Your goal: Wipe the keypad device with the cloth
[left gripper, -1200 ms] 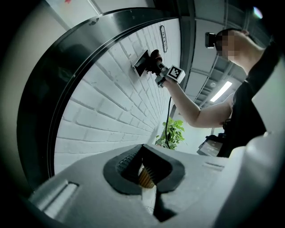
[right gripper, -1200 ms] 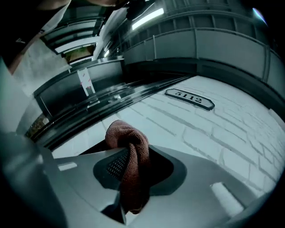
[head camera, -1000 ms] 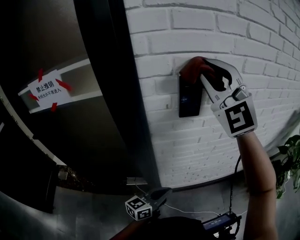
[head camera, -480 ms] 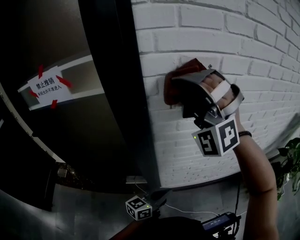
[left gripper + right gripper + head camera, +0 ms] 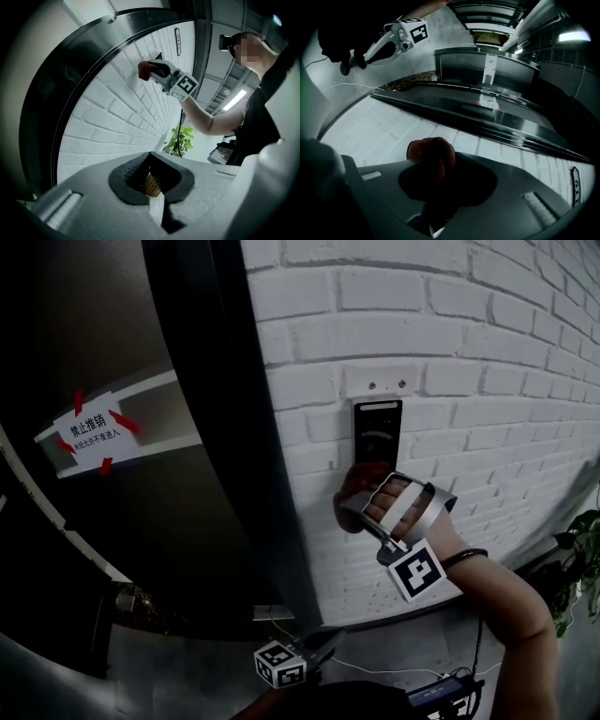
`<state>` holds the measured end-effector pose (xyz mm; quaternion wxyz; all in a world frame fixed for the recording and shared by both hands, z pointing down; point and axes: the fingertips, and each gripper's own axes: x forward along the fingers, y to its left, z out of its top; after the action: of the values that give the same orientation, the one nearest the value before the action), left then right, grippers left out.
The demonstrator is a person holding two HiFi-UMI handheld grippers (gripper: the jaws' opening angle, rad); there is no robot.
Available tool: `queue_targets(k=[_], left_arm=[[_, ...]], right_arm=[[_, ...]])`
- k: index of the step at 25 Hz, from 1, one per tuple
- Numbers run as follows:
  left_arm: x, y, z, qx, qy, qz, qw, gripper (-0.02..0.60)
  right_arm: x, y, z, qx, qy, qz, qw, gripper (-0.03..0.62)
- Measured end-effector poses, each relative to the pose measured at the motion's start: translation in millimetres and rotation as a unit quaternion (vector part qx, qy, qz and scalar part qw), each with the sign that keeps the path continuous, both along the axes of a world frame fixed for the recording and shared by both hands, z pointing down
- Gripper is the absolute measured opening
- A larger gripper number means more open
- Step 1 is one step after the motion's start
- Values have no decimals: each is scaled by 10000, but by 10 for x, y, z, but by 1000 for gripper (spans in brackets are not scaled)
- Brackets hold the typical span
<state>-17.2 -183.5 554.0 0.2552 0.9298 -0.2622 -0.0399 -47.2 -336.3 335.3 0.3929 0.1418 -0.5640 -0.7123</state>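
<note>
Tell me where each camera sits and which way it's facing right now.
Head view: on the head, facing the wall and keypad; shows the right forearm, the right gripper holding the cloth at the keypad's lower end, and the left gripper low.
Left gripper view: low, looking up along the wall past its shut jaws; shows the right forearm and torso.
Right gripper view: at the wall, looking down over the cloth toward the door.
Shared: each gripper view sees the other gripper; all see the wall.

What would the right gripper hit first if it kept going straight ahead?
Probably the white brick wall, with the cloth touching first; the keypad device lies off that line, though depth is unclear.
</note>
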Motion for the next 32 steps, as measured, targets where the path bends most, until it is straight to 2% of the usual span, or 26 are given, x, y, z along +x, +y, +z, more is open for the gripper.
queue_targets(k=[2, 4, 9, 14, 17, 20, 22, 24, 26, 29, 32], left_arm=[[-11, 6, -2, 1, 12, -9, 10000, 5], [-27, 10, 6, 9, 4, -17, 10000, 5], [-30, 43, 32, -45, -4, 17, 10000, 5], [59, 52, 26, -4, -25, 119, 9999, 3], [59, 56, 20, 20, -50, 129, 9999, 3], [32, 44, 12, 5, -35, 74, 10000, 4], [10, 40, 13, -11, -21, 33, 10000, 5], [-23, 43, 22, -30, -16, -8, 10000, 5], [-64, 42, 28, -43, -16, -51, 10000, 5], [-85, 21, 25, -60, 2, -92, 9999, 5], [-73, 24, 20, -56, 23, -99, 9999, 5]], right_arm=[[212, -85, 209, -22, 256, 227, 9994, 84], [448, -202, 288, 34, 246, 462, 9986, 83], [900, -380, -126, 419, -561, 933, 9932, 83], [1024, -437, -818, 1077, -1114, 1046, 9824, 89], [1060, -425, -1383, 1233, -2048, 1051, 9653, 87], [1050, -349, -1919, 987, -3379, 882, 9319, 87], [984, -275, -2070, 1008, -3795, 707, 9170, 87], [895, -190, -2090, 1167, -3913, 534, 9113, 86], [743, -104, -2039, 1269, -3806, 361, 9153, 81], [341, -51, -1836, 1332, -3178, 53, 9387, 81], [-21, -28, -1555, 1122, -2564, -238, 9597, 80]])
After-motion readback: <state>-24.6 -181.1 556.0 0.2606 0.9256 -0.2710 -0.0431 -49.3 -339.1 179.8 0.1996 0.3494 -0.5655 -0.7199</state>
